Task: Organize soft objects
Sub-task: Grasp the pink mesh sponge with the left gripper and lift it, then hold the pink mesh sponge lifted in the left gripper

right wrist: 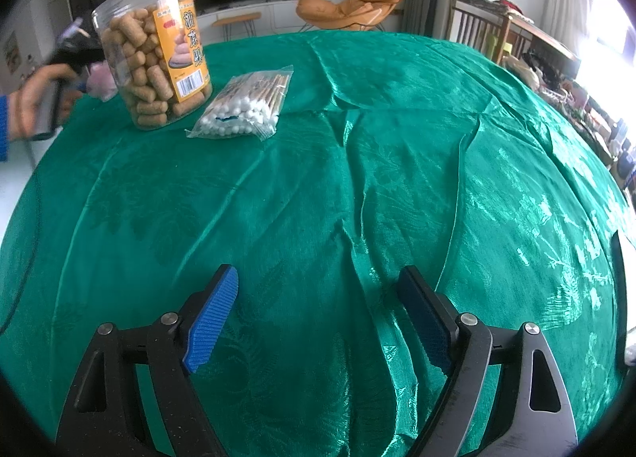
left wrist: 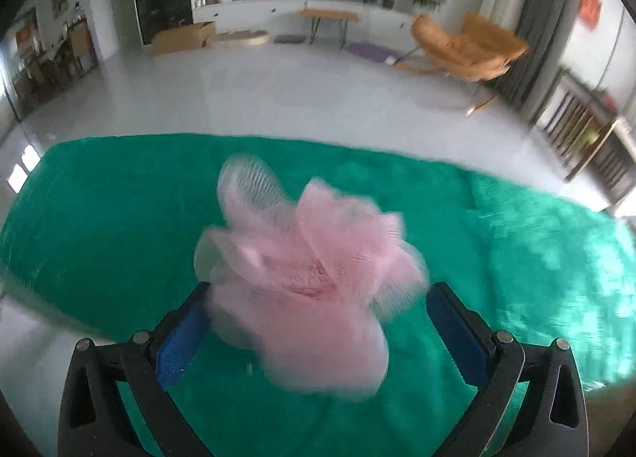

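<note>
Right wrist view: wrinkled green tablecloth (right wrist: 357, 178) beneath the right gripper (right wrist: 318, 314), fingers wide apart, living room behind.

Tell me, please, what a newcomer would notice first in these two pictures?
A fluffy pink mesh bath sponge fills the space between the open jaws of the left gripper, over a shiny green tablecloth. Far left on that cloth, a clear plastic snack jar stands beside a bag of cotton swabs.
</note>
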The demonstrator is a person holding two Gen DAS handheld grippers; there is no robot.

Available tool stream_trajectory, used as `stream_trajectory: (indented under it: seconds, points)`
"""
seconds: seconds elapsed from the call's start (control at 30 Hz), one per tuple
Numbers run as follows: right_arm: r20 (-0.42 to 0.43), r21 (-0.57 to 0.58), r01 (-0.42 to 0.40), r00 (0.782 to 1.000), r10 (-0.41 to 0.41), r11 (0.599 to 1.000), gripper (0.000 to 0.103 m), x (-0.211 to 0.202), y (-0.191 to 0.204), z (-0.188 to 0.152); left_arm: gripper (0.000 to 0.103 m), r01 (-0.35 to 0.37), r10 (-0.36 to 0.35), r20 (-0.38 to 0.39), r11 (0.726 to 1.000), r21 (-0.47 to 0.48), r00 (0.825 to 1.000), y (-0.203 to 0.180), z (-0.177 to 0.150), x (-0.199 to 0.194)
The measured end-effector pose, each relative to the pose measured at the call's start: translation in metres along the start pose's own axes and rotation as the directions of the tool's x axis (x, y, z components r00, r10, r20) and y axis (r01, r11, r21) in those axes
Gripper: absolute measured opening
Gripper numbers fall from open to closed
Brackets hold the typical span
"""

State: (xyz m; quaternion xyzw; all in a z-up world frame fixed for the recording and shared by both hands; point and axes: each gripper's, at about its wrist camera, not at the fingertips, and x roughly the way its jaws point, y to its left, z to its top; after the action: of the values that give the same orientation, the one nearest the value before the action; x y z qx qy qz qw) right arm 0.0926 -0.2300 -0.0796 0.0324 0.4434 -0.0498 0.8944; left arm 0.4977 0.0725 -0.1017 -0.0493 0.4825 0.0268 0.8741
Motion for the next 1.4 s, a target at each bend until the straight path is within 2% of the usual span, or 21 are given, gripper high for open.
stream_trajectory:
  seconds: [0.07, 0.1, 0.13, 0.17, 0.2, 0.23, 0.33, 0.47, 0.57, 0.77, 0.8, 0.83, 0.87, 0.9, 0.93, 0.97, 1.13, 1.27, 1.4]
  points:
    - [0.000, 0.001, 0.000, 1.000, 0.000, 1.000, 0.086, 0.000, 0.000, 0.000, 0.103, -0.033, 0.035, -0.045, 0.999, 0.025, 0.998, -0.004, 0.001, 0.024]
    - [0.000, 0.001, 0.000, 1.000, 0.000, 1.000, 0.086, 0.000, 0.000, 0.000, 0.102, -0.039, 0.041, -0.038, 0.998, 0.042, 0.998, -0.005, 0.001, 0.029]
    - [-0.001, 0.000, 0.001, 1.000, -0.001, 1.000, 0.086, 0.000, 0.000, 0.000, 0.086, -0.025, 0.025, 0.004, 0.998, 0.064, 1.000, -0.008, 0.001, 0.024]
    - [-0.001, 0.000, 0.001, 1.000, -0.001, 1.000, 0.087, 0.001, 0.000, 0.000, 0.061, -0.015, 0.013, 0.024, 0.997, 0.080, 1.000, -0.008, 0.002, 0.020]
    - [-0.001, 0.000, 0.001, 1.000, -0.001, 1.000, 0.087, 0.001, 0.001, 0.000, 0.043, -0.020, 0.016, 0.045, 0.996, 0.087, 0.999, -0.008, 0.001, 0.015]
    - [-0.002, 0.000, 0.000, 1.000, 0.000, 1.000, 0.087, 0.001, 0.001, 0.001, 0.030, -0.022, 0.018, 0.048, 0.996, 0.088, 0.999, -0.006, 0.000, 0.009]
    - [-0.002, -0.001, 0.000, 1.000, 0.000, 1.000, 0.087, 0.002, 0.001, 0.000, 0.028, 0.018, -0.023, 0.078, 0.997, 0.072, 0.997, 0.002, -0.011, -0.023]
    - [-0.002, -0.001, 0.000, 1.000, 0.000, 1.000, 0.087, 0.002, 0.001, 0.001, 0.028, 0.057, -0.068, 0.101, 0.992, 0.108, 0.992, 0.005, -0.042, -0.079]
    - [-0.002, -0.001, 0.000, 1.000, 0.000, 1.000, 0.087, 0.002, 0.001, 0.001, 0.028, 0.084, -0.099, 0.088, 0.983, 0.163, 0.991, 0.003, -0.079, -0.127]
    - [-0.002, -0.001, 0.000, 1.000, 0.000, 1.000, 0.087, 0.002, 0.001, 0.001, 0.029, 0.180, -0.191, 0.026, 0.955, 0.236, 0.981, -0.006, -0.183, -0.217]
    - [-0.002, -0.001, 0.000, 1.000, 0.000, 1.000, 0.087, 0.002, 0.001, 0.001, 0.032, 0.188, -0.200, 0.023, 0.952, 0.242, 0.980, -0.008, -0.198, -0.225]
    - [-0.002, -0.001, 0.001, 1.000, -0.001, 1.000, 0.087, 0.002, 0.001, 0.001, 0.040, 0.203, -0.214, 0.018, 0.947, 0.249, 0.977, -0.011, -0.218, -0.233]
    - [-0.002, -0.001, 0.001, 1.000, -0.001, 1.000, 0.087, 0.002, 0.001, 0.001, 0.056, 0.220, -0.229, 0.008, 0.942, 0.253, 0.973, -0.013, -0.240, -0.238]
    - [-0.002, -0.001, 0.001, 1.000, -0.001, 1.000, 0.087, 0.002, 0.001, 0.001, 0.066, 0.229, -0.237, 0.001, 0.939, 0.255, 0.971, -0.015, -0.258, -0.240]
    - [-0.002, -0.001, 0.001, 1.000, -0.001, 1.000, 0.087, 0.002, 0.001, 0.001, 0.086, 0.232, -0.240, 0.002, 0.938, 0.256, 0.971, -0.016, -0.269, -0.240]
    - [-0.002, 0.000, 0.002, 1.000, -0.002, 1.000, 0.087, 0.002, 0.001, 0.001, 0.094, 0.233, -0.244, 0.010, 0.938, 0.258, 0.970, -0.018, -0.282, -0.239]
    - [-0.002, 0.001, 0.000, 1.000, 0.000, 1.000, 0.087, 0.002, 0.000, 0.001, 0.095, 0.237, -0.246, 0.005, 0.940, 0.244, 0.969, -0.021, -0.307, -0.222]
    - [-0.002, 0.001, 0.000, 1.000, 0.000, 1.000, 0.087, 0.002, 0.000, 0.001, 0.095, 0.228, -0.243, 0.029, 0.938, 0.260, 0.970, -0.016, -0.307, -0.208]
    - [-0.002, 0.001, 0.000, 1.000, 0.000, 1.000, 0.087, 0.002, 0.000, 0.001, 0.096, 0.251, -0.251, -0.030, 0.941, 0.229, 0.968, -0.009, -0.310, -0.187]
